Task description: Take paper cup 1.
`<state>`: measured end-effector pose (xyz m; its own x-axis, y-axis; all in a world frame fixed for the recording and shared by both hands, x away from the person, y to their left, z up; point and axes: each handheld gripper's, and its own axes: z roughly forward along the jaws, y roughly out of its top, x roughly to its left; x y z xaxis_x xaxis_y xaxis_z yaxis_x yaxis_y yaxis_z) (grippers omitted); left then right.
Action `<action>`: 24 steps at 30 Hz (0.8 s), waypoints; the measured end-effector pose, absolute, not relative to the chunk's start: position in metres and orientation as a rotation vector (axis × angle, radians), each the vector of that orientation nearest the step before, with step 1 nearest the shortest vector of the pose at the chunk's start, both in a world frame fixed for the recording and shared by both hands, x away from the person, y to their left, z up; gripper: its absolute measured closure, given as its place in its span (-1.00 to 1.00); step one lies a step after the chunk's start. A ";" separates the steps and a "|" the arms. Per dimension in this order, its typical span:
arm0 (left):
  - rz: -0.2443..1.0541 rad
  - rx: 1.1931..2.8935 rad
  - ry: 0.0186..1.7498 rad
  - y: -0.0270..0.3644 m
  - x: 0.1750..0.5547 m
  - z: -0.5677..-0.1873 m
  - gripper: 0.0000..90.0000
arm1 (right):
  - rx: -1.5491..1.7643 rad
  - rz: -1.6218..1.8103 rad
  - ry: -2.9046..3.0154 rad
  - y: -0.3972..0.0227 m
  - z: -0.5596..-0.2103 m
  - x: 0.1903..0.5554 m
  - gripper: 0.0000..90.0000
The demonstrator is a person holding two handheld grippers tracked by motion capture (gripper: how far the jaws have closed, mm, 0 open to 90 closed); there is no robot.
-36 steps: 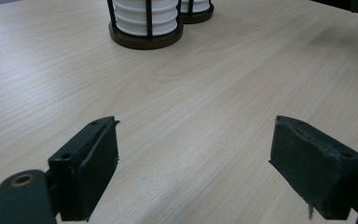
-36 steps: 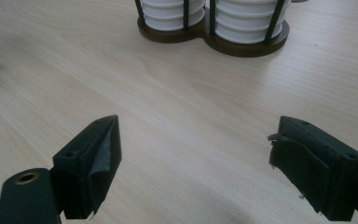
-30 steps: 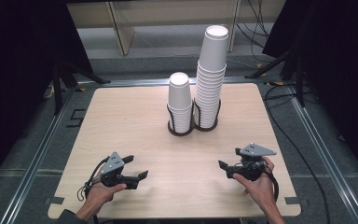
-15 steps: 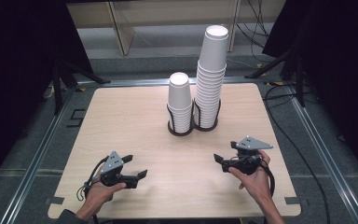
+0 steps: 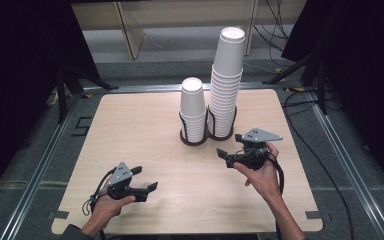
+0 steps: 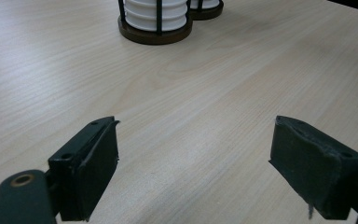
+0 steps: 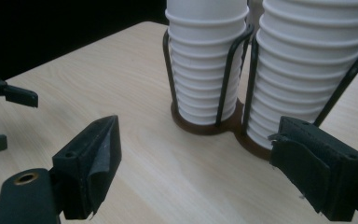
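We judge paper cup stacks [image 5: 223, 85] light, thin-walled, crushable; standing in wire holder [image 5: 207, 136] at table's far centre. Take top cup just under rim, gently. Right gripper [image 5: 232, 156] and left gripper [image 5: 146, 180] both gape wide, empty.

A pale wooden table [image 5: 130, 130] sits inside a grey metal rail frame [image 5: 39, 165]. At 12 o'clock stands a light wooden cabinet [image 5: 130, 30]. Black cables [image 5: 300, 100] trail at 2 o'clock. Dark curtains [image 5: 20, 75] hang at 9 and 3 o'clock.
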<state>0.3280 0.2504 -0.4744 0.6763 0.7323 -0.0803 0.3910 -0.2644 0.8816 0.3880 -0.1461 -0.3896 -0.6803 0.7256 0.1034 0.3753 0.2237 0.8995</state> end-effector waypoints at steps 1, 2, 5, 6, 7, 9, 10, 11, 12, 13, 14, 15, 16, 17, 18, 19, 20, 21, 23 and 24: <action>0.428 1.887 0.882 0.251 0.328 -0.474 -0.67 | 1.024 1.441 2.165 -0.146 -0.390 0.388 -0.65; 0.430 1.885 0.887 0.251 0.328 -0.474 -0.67 | 1.010 1.451 2.155 -0.143 -0.386 0.391 -0.63; 0.434 1.884 0.889 0.251 0.328 -0.474 -0.67 | 0.990 1.447 2.150 -0.139 -0.379 0.395 -0.63; 0.434 1.882 0.890 0.251 0.327 -0.473 -0.67 | 0.990 1.447 2.150 -0.139 -0.379 0.395 -0.63; 0.434 1.881 0.890 0.251 0.327 -0.473 -0.67 | 0.991 1.473 2.145 -0.134 -0.375 0.398 -0.63; 0.433 1.886 0.888 0.251 0.327 -0.473 -0.67 | 1.001 1.483 2.145 -0.132 -0.373 0.399 -0.63; 0.431 1.876 0.892 0.251 0.327 -0.474 -0.67 | 0.996 1.478 2.136 -0.128 -0.370 0.402 -0.63; 0.431 1.877 0.891 0.251 0.327 -0.474 -0.67 | 0.992 1.461 2.137 -0.126 -0.368 0.403 -0.63; 0.432 1.877 0.891 0.251 0.327 -0.474 -0.67 | 0.992 1.461 2.137 -0.126 -0.368 0.403 -0.63; 0.429 1.874 0.893 0.251 0.327 -0.474 -0.67 | 0.986 1.464 2.137 -0.124 -0.367 0.405 -0.63; 0.430 1.874 0.894 0.251 0.327 -0.474 -0.67 | 0.973 1.473 2.126 -0.120 -0.365 0.409 -0.63; 0.430 1.875 0.893 0.251 0.327 -0.474 -0.67 | 0.973 1.473 2.126 -0.120 -0.365 0.409 -0.63; 0.431 1.879 0.894 0.251 0.327 -0.474 -0.67 | 0.985 1.469 2.130 -0.119 -0.364 0.409 -0.63; 0.428 1.877 0.891 0.251 0.328 -0.474 -0.67 | 0.983 1.465 2.127 -0.116 -0.363 0.411 -0.63; 0.427 1.873 0.889 0.251 0.328 -0.474 -0.67 | 0.969 1.461 2.130 -0.115 -0.362 0.413 -0.63; 0.430 1.878 0.893 0.251 0.327 -0.474 -0.67 | 0.981 1.467 2.135 -0.114 -0.362 0.413 -0.63; 0.430 1.879 0.894 0.251 0.327 -0.474 -0.67 | 0.969 1.459 2.124 -0.112 -0.361 0.415 -0.62; 0.429 1.873 0.895 0.251 0.327 -0.474 -0.67 | 0.961 1.458 2.122 -0.111 -0.360 0.416 -0.61; 0.428 1.876 0.895 0.251 0.327 -0.474 -0.67 | 0.976 1.484 2.131 -0.106 -0.359 0.418 -0.61; 0.430 1.888 0.889 0.251 0.327 -0.473 -0.67 | 0.972 1.483 2.131 -0.105 -0.358 0.419 -0.61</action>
